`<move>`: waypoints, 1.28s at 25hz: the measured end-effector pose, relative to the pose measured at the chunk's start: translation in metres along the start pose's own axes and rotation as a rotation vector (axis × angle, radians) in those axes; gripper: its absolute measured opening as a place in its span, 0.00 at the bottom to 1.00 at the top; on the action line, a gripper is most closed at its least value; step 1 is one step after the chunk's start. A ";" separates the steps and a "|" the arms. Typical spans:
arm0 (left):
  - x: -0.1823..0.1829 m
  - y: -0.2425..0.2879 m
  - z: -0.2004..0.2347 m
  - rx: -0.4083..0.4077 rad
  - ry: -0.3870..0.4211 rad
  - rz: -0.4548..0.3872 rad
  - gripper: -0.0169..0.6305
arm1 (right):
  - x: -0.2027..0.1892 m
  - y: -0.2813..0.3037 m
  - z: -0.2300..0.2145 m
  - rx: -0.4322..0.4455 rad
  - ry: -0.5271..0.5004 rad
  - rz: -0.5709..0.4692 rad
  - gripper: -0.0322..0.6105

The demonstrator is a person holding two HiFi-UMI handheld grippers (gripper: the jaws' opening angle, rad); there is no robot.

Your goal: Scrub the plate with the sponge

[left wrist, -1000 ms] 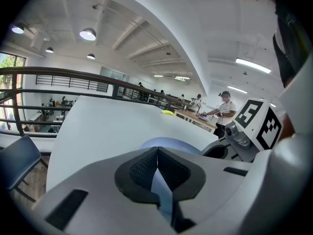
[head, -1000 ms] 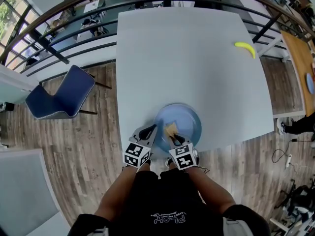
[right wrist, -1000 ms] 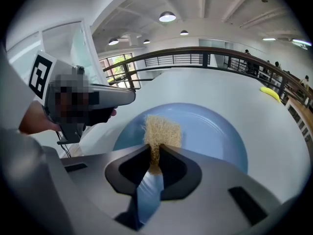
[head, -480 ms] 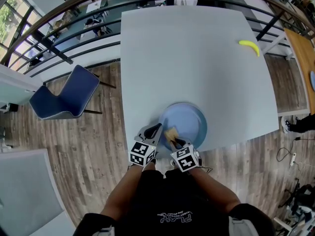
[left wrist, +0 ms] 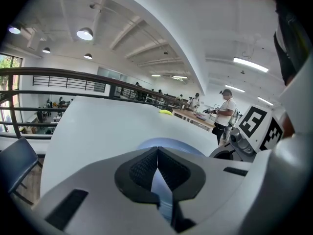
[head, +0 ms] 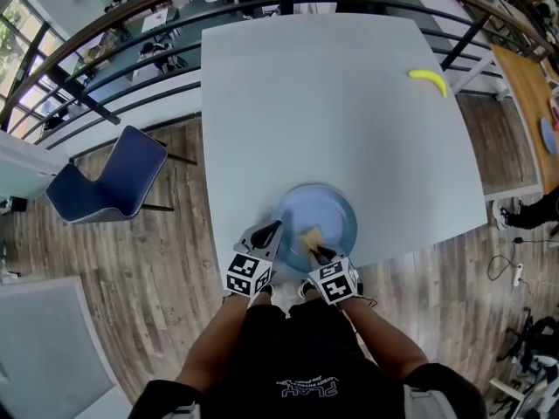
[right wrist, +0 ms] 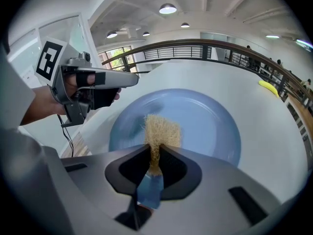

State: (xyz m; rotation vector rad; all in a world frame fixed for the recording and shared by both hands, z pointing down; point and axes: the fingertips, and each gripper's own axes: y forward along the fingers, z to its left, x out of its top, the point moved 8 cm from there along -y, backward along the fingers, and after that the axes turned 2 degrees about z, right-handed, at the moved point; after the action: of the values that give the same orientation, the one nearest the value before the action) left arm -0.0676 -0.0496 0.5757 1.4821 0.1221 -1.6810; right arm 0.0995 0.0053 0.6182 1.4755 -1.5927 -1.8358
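Note:
A light blue plate (head: 334,209) lies near the front edge of the pale table (head: 332,103). My right gripper (head: 313,244) is shut on a tan fibrous sponge (head: 309,233), which rests on the plate's near-left part. In the right gripper view the sponge (right wrist: 161,129) sticks out past the jaws (right wrist: 155,153) over the plate (right wrist: 210,126). My left gripper (head: 271,229) is shut, with its tips at the plate's left rim. In its own view the tips (left wrist: 157,150) meet in front of the plate (left wrist: 171,144). I see nothing between them.
A yellow banana (head: 429,80) lies far off at the table's back right. A blue chair (head: 109,182) stands on the wooden floor to the left. A dark railing (head: 131,33) runs behind the table. The table's front edge is just below the plate.
The right gripper has nudged the sponge slightly rightward on the plate. The left gripper has stayed at the plate's left rim. The head view has shifted a little.

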 end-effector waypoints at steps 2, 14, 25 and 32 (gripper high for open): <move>-0.001 0.002 -0.003 -0.007 0.004 0.003 0.05 | -0.005 -0.003 -0.010 -0.026 0.026 -0.003 0.14; 0.002 -0.001 -0.008 -0.010 0.028 0.014 0.05 | -0.015 -0.012 -0.052 -0.146 0.083 -0.038 0.14; 0.017 -0.017 -0.012 0.033 -0.004 -0.025 0.05 | 0.016 -0.029 -0.059 -0.169 0.057 -0.154 0.14; 0.038 -0.034 -0.007 0.057 0.000 -0.073 0.05 | 0.050 -0.054 -0.049 -0.182 0.043 -0.299 0.14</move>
State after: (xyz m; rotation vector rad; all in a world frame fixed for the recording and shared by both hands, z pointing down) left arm -0.0815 -0.0442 0.5263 1.5364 0.1315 -1.7558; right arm 0.1389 -0.0418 0.5540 1.7281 -1.1990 -2.0279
